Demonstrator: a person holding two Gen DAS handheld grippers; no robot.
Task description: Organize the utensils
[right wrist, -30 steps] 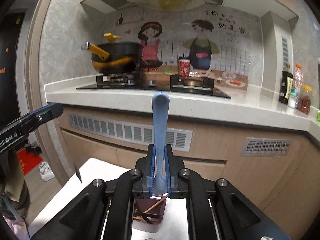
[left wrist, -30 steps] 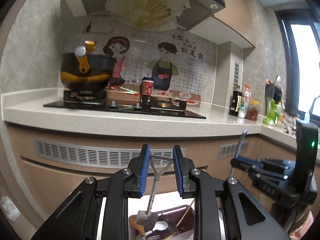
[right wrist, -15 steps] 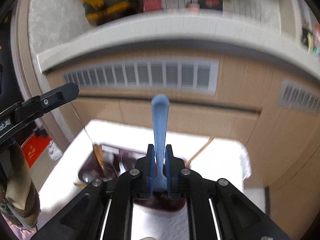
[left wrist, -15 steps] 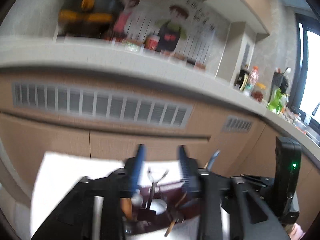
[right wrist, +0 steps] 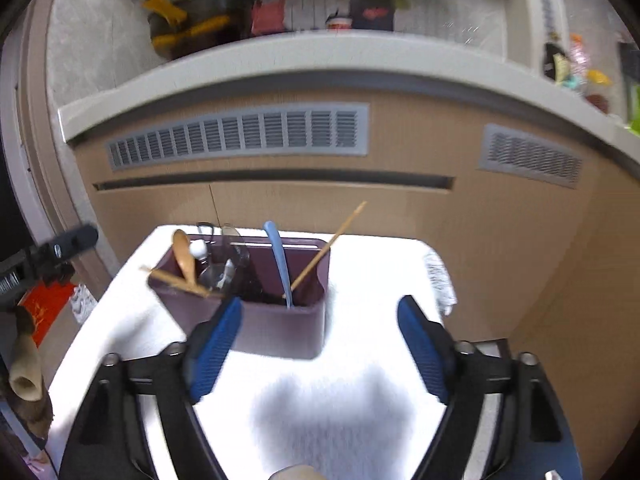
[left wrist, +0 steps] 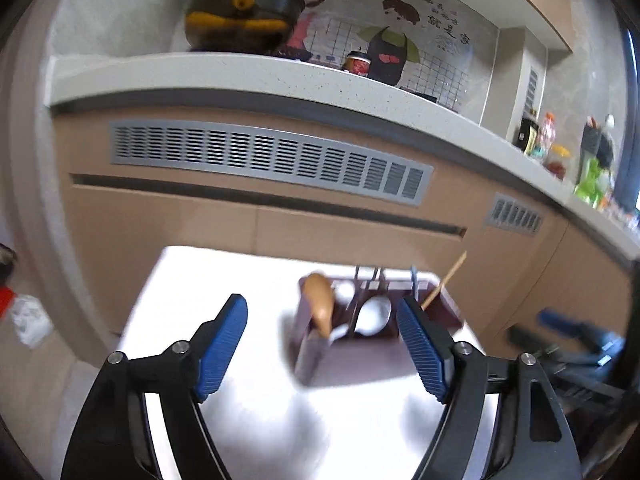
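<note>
Seen from the left wrist, the left tongs stand spread wide and empty above the white tabletop, their blue ribbed pads clear of everything; beyond them the dark maroon plastic utensil caddy stands on the tabletop, holding a brown wooden spoon, a white ceramic spoon and a slanting bamboo chopstick, though motion blur softens the details. From the right wrist, the right tongs are likewise fully open with nothing in their grip, the left pad overlapping the caddy's near wall in the frame; whether it touches cannot be told. Inside the caddy, a pale blue plastic spoon leans upright beside the chopstick, with the wooden spoon and some clear-handled pieces in the left compartment. The sorting appears to be at a release stage, both hands free; the next move likely calls for finding any utensil not yet stowed, none of which shows on the tabletop here.
</note>
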